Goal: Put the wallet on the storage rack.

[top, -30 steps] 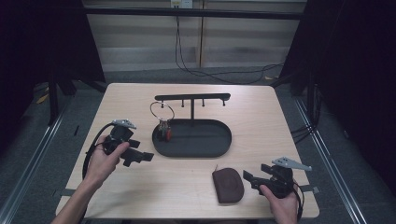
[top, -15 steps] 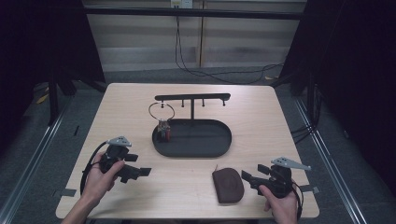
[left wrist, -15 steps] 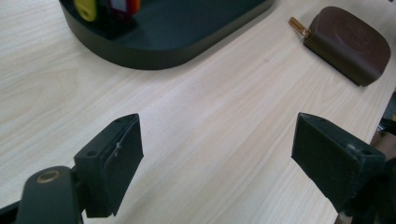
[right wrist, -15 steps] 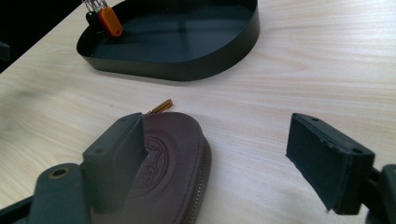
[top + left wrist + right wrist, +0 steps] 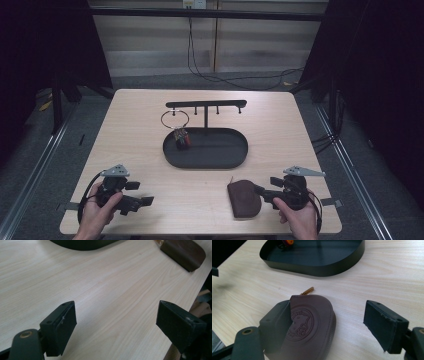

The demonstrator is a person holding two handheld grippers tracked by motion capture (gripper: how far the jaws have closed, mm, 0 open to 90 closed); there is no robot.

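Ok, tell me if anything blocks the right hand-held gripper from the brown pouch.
Nothing visible does. The brown pouch already lies between the right hand-held gripper's open jaws, which have just been closing; one pad is at its edge, the other apart.

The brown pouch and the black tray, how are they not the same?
The brown leather pouch is small, soft and rounded, with a stamped round picture; the black oval metal tray is much bigger, hard and plain. The pouch is zipped shut; the tray is open on top with a small colourful keychain inside. The pouch lies between the right claw's jaws; the tray sits farther back. Both are dark and rest on the wooden table.
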